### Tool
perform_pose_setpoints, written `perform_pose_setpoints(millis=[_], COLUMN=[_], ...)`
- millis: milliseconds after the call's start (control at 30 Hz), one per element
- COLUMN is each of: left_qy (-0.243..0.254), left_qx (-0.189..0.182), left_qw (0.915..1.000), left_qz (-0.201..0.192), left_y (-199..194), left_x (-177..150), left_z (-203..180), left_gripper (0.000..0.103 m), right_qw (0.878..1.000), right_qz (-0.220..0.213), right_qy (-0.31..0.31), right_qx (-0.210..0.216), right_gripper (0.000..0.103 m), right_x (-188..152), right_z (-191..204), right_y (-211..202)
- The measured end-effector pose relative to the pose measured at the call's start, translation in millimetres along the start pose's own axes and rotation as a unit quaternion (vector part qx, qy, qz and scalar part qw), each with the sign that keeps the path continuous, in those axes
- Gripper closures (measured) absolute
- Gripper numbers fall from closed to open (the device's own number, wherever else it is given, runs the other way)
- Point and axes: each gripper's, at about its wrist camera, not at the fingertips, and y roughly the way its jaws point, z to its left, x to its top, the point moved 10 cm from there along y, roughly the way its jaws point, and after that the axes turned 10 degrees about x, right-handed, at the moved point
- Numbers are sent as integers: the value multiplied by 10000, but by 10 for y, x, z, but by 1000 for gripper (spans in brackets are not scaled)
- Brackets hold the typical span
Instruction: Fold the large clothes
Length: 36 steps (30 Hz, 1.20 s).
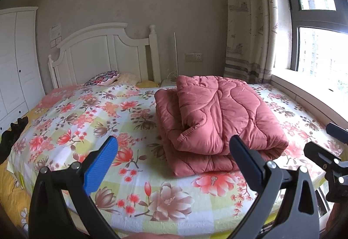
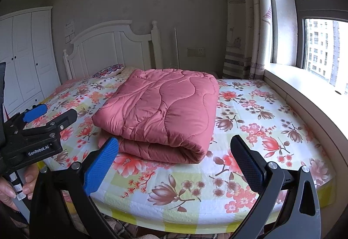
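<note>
Left wrist view: my left gripper (image 1: pixel 173 149) hangs w/ jaws spread wide, nothing between them, above the near edge of the bed (image 1: pixel 71 112); the pink quilt (image 1: pixel 217 112) lies folded in a thick stack on the floral sheet, just ahead & a bit to the right, top layer rumpled at its near left corner; my right gripper (image 1: pixel 332 147) shows at the right edge, apart from the quilt. Right wrist view: right gripper (image 2: pixel 175 149) also released, jaws wide, empty; quilt (image 2: pixel 161 108) sits ahead, centre-left, rolled fold facing me; left gripper (image 2: pixel 46 112) off to the left, hand (image 2: pixel 13 184) on its handle; white headboard (image 2: pixel 108 47) behind, window (image 2: pixel 322 47) to the right.
</note>
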Motion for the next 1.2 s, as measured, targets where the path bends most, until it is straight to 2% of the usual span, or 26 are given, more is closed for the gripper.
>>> perform_pose_setpoints(millis=[1200], left_qy=[13], left_qx=[5], left_qw=[10000], left_qz=[23], left_y=[7], left_x=[-59], left_z=[4], left_gripper=[2], right_qw=[9999], right_qz=[83], right_qy=[76], right_qx=[74], right_gripper=[4], right_x=[-73], right_z=[1], right_y=[58])
